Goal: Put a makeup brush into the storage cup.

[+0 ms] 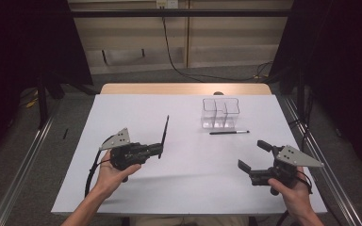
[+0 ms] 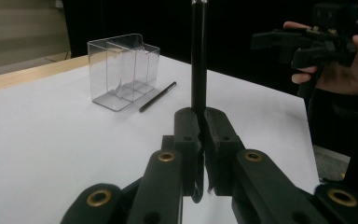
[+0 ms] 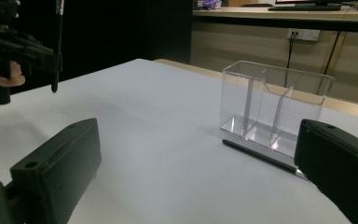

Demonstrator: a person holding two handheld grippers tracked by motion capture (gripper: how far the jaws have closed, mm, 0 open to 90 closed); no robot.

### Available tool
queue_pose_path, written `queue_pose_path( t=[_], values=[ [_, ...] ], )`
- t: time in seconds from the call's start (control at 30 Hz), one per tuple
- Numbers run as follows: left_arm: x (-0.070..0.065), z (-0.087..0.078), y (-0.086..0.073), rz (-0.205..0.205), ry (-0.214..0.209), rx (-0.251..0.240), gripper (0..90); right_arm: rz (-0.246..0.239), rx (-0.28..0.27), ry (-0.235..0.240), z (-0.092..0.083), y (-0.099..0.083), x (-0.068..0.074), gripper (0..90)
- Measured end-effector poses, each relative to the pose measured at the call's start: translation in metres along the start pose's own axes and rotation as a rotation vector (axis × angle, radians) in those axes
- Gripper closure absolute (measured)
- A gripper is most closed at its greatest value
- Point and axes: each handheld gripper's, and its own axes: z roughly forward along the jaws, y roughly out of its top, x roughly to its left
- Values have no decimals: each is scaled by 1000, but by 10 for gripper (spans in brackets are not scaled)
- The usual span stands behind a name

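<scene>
Left forearm: enters from the near edge, angled toward the table's left-centre. Left hand: wrapped around the gripper body from below. Left gripper: raised off the surface, pointing right and slightly far, grey three-cornered plate on top, cable trailing toward the near-left; jaws pressed together on a thin black pen that stands up from the tips.

Right hand: at the near right, gripping from beneath. Right gripper: lifted above the table, pointing left and far, grey plate uppermost; jaws spread wide, nothing between them.
</scene>
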Motion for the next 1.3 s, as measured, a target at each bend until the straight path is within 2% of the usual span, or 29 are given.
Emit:
queue_pose_path(
  t=[0.13, 0.2, 0.3, 0.4, 0.6, 0.7, 0.77, 0.9, 1.0, 1.13, 1.3],
  values=[
    [-2, 2, 1, 0, -1, -3, 844, 1, -13, 18, 13, 11, 3, 2],
    [-2, 3, 1, 0, -1, -4, 844, 23, -29, 36, 18, 16, 5, 2],
    [-3, 4, 1, 5, -1, -3, 844, 28, -40, 60, 26, 22, 9, 2],
    [-4, 6, 0, 7, -4, -3, 844, 15, -36, 92, 34, 27, 15, 2],
    [-7, 10, 0, 9, -16, 1, 844, -1, -24, 124, 46, 30, 24, 3],
    [-9, 13, 0, 11, -20, 5, 844, 6, -29, 158, 52, 33, 30, 4],
    [-11, 16, 0, 12, -24, 3, 844, -12, -39, 166, 57, 37, 35, 8],
    [-14, 20, 1, 9, -34, -6, 844, -13, -52, 168, 61, 39, 39, 12],
    [-16, 23, 3, 11, -41, -7, 844, -26, -30, 184, 67, 41, 41, 29],
    [-22, 29, 6, 35, -49, 5, 844, -22, -31, 212, 74, 44, 45, 36],
    [-21, 33, 14, 55, -55, 12, 844, -13, -35, 246, 84, 51, 49, 56]
  ],
)
